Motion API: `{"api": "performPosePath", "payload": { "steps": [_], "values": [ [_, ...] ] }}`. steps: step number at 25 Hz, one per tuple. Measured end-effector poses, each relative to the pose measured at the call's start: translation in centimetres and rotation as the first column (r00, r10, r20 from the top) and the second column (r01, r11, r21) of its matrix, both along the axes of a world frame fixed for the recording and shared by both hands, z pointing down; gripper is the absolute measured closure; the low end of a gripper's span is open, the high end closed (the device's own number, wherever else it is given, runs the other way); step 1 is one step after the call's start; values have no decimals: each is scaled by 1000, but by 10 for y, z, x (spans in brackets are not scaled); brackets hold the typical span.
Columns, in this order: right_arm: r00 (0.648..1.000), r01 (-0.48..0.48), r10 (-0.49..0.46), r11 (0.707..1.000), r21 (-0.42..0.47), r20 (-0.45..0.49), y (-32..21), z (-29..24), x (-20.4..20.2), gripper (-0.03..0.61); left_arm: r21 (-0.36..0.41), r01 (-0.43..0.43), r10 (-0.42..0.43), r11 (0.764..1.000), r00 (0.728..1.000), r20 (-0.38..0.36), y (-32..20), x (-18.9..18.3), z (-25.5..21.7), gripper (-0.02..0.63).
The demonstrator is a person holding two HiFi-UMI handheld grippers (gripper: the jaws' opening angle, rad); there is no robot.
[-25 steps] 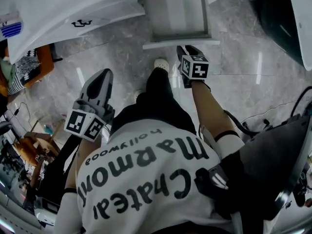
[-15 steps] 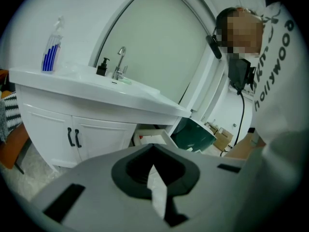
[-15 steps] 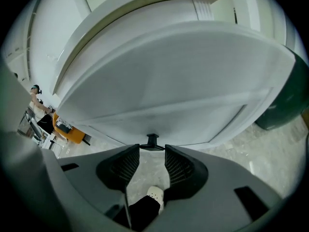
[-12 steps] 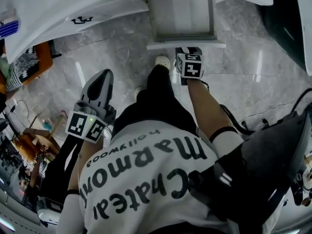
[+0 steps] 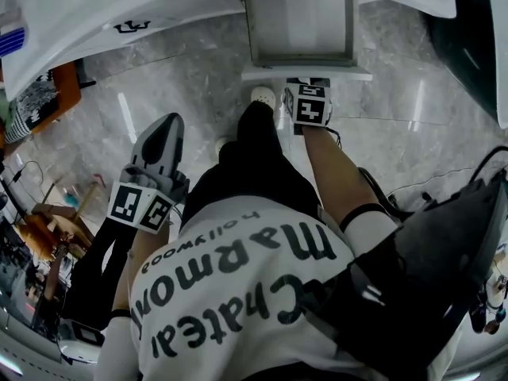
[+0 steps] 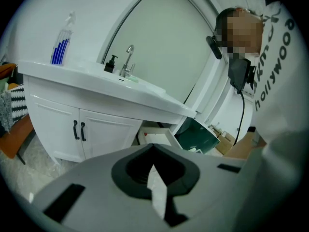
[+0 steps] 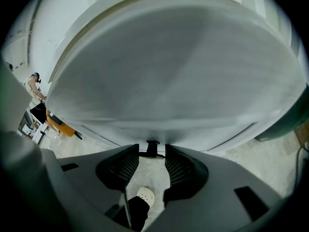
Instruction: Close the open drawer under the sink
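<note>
Drawer (image 5: 349,74) stands pulled out under the sink (image 6: 133,83), at 12 o'clock in the head view, its front panel right against your right gripper (image 7: 152,154). Those jaws have just been opening and now stand wide, with the dark handle (image 7: 152,145) between their tips and neither pad pressing it. You look set to push the front in next. Your left gripper (image 6: 154,149) hangs at 8 o'clock, jaws together, empty.

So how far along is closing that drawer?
Nothing is finished: the drawer stands pulled out under the counter. In hand: the right gripper is at its front. Its jaws have just been opening, with the black handle between them but ungripped. The left gripper hangs shut, idle. Left: pushing the drawer in.
</note>
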State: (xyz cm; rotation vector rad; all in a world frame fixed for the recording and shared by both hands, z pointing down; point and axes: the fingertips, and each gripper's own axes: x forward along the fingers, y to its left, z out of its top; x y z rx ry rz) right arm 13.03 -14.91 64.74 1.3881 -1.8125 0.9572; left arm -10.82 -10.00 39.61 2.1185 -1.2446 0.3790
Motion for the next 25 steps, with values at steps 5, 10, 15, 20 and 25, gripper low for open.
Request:
{"api": "performPosePath", "payload": {
  "steps": [5, 10, 15, 20, 25],
  "values": [
    [1000, -10, 10, 1000, 1, 23, 1, -2, 1, 410, 5, 3, -3, 1000, 1000, -3, 3, 2, 0, 606],
    [1000, -21, 21, 1000, -9, 17, 0, -3, 1, 411, 19, 19, -19, 1000, 1000, 2, 4, -4, -4, 606],
    [1000, -19, 20, 999, -33, 1, 1, -1, 1, 413, 20, 39, -39, 999, 999, 4, 7, -11, -5, 606],
    [1000, -16, 16, 1000, -21, -19, 0, -2, 2, 413, 22, 35, -35, 999, 999, 1, 8, -12, -3, 606],
    [999, -38, 38, 999, -1, 0, -25, -7, -3, 414, 10, 37, -37, 999, 999, 2, 9, -15, 0, 606]
  ]
}}
